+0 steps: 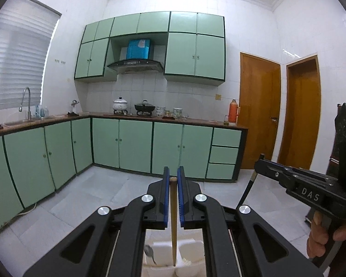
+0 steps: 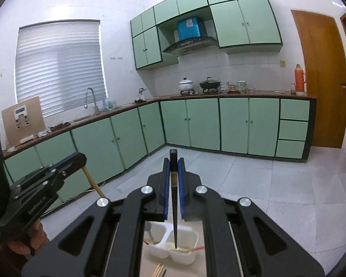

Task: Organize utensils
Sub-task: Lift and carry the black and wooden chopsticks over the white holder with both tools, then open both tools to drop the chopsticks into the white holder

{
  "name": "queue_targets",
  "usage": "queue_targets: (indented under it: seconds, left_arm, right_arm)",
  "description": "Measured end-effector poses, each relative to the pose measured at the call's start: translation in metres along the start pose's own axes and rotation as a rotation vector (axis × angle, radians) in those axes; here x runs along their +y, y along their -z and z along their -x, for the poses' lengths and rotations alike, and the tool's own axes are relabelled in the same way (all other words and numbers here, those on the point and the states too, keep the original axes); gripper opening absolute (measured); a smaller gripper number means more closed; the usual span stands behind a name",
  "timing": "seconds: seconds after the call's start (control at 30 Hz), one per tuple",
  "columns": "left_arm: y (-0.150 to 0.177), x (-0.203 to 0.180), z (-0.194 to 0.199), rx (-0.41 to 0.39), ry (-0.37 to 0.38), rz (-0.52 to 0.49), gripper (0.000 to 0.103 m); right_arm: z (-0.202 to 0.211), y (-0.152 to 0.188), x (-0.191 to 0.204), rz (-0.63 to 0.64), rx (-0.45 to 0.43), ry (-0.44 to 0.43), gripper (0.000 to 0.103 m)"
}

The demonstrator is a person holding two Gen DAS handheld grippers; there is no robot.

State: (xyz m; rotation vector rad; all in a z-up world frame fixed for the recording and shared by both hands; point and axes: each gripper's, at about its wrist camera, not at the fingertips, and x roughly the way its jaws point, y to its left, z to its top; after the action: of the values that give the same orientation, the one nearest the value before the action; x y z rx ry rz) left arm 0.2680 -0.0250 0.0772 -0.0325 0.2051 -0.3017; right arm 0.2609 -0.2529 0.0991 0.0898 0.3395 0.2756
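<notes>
My left gripper (image 1: 173, 173) is shut on a light wooden chopstick (image 1: 173, 219), held upright with its tip down in a white divided utensil holder (image 1: 191, 249). A metal spoon (image 1: 150, 254) lies in the holder's left compartment. My right gripper (image 2: 173, 165) is shut on a black chopstick (image 2: 174, 212), its tip down in the right compartment of the holder (image 2: 186, 233). Several light utensils lie in that compartment. The right gripper also shows in the left wrist view (image 1: 261, 165), the left gripper in the right wrist view (image 2: 79, 159).
Loose wooden chopsticks (image 2: 159, 270) lie on the surface in front of the holder. Green kitchen cabinets (image 1: 136, 147) line the far walls, with pots (image 1: 144, 107) and a thermos (image 1: 233, 112) on the counter. A tiled floor (image 2: 265, 184) lies between.
</notes>
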Motion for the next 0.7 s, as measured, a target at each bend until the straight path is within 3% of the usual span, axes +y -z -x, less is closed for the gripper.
queue_targets:
  seconds: [0.3, 0.53, 0.7]
  left_arm:
    - [0.045, 0.009, -0.069, 0.112, -0.034, 0.004, 0.007]
    - [0.086, 0.023, -0.096, 0.237, -0.047, 0.030, 0.007]
    - [0.096, 0.025, -0.085, 0.252, -0.051, 0.027, 0.023]
  right_arm:
    - [-0.070, 0.047, -0.018, -0.020, 0.115, 0.027, 0.006]
    - [-0.092, 0.086, -0.010, -0.015, 0.207, 0.022, 0.008]
    - [-0.085, 0.097, -0.004, -0.005, 0.216, 0.037, 0.017]
